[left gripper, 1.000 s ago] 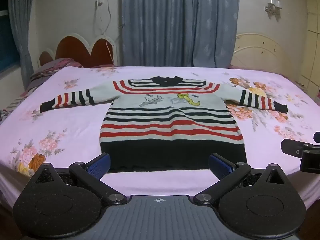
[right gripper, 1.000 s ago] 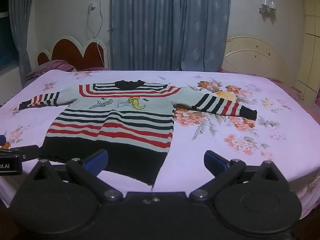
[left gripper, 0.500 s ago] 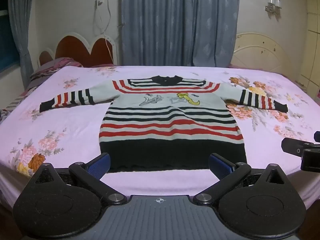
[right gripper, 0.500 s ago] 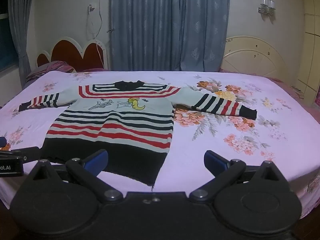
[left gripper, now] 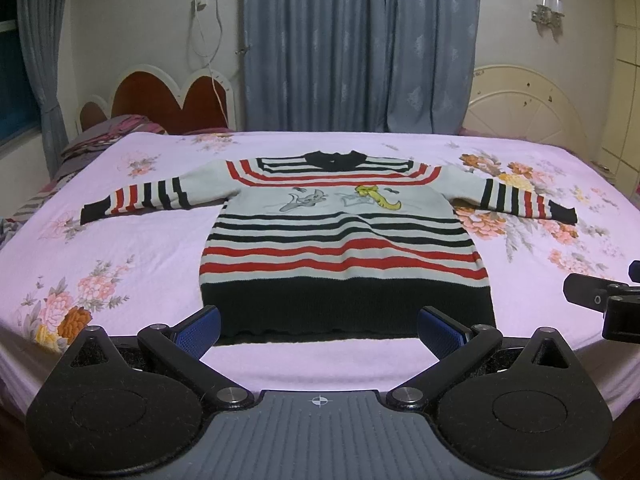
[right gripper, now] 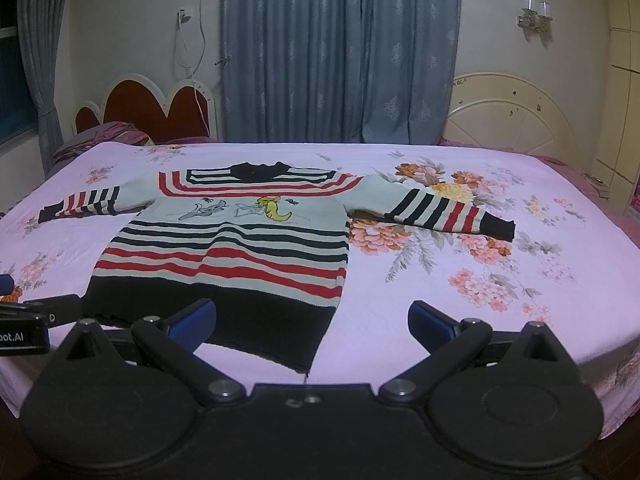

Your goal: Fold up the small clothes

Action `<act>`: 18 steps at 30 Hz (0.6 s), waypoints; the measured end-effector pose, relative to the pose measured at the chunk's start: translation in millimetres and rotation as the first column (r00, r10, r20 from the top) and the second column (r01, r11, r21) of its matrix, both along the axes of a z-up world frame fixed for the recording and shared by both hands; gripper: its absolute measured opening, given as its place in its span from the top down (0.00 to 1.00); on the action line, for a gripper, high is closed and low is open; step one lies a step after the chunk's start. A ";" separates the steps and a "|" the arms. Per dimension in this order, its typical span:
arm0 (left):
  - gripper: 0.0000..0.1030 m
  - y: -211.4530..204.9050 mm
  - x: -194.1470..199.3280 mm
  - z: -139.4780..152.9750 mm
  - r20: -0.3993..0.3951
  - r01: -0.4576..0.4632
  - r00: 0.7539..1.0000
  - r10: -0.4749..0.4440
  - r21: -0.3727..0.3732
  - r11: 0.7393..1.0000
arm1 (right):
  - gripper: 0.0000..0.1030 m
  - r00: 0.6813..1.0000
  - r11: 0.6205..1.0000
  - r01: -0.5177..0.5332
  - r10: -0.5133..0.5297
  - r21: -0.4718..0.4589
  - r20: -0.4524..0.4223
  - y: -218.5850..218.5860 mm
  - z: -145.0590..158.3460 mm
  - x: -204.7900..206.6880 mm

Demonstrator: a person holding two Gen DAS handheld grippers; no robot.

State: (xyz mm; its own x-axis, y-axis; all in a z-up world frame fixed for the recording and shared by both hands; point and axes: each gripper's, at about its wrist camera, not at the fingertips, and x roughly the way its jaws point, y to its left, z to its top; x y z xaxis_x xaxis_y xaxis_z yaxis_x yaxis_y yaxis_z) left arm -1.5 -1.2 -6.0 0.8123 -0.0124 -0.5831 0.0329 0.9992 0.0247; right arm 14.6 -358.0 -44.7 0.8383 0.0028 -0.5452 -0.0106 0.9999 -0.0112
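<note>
On the pink floral bedsheet [left gripper: 132,256] in front of you, the striped sweater [left gripper: 344,240] lies flat, sleeves out — your left gripper [left gripper: 319,330] spread wide at its black hem, your right gripper [right gripper: 312,322] also spread, off its right corner.

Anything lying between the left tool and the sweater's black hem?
Nothing: in the left wrist view, only bare pink floral bedsheet separates the open left tool from the striped sweater, whose black hem lies flat just ahead.
</note>
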 end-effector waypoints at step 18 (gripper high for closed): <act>0.00 0.1 0.6 1.7 0.001 -0.001 1.000 0.001 -0.001 1.000 | 0.01 1.000 1.000 -0.001 0.001 -0.001 0.002 2.7 1.2 -0.2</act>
State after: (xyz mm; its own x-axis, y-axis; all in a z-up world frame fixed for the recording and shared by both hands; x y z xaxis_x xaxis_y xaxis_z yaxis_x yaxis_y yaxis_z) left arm -0.9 -1.0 -4.3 0.8131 -0.0122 -0.5819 0.0317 0.9992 0.0234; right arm 14.4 -355.3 -43.5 0.8393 0.0031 -0.5436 -0.0117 0.9999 -0.0125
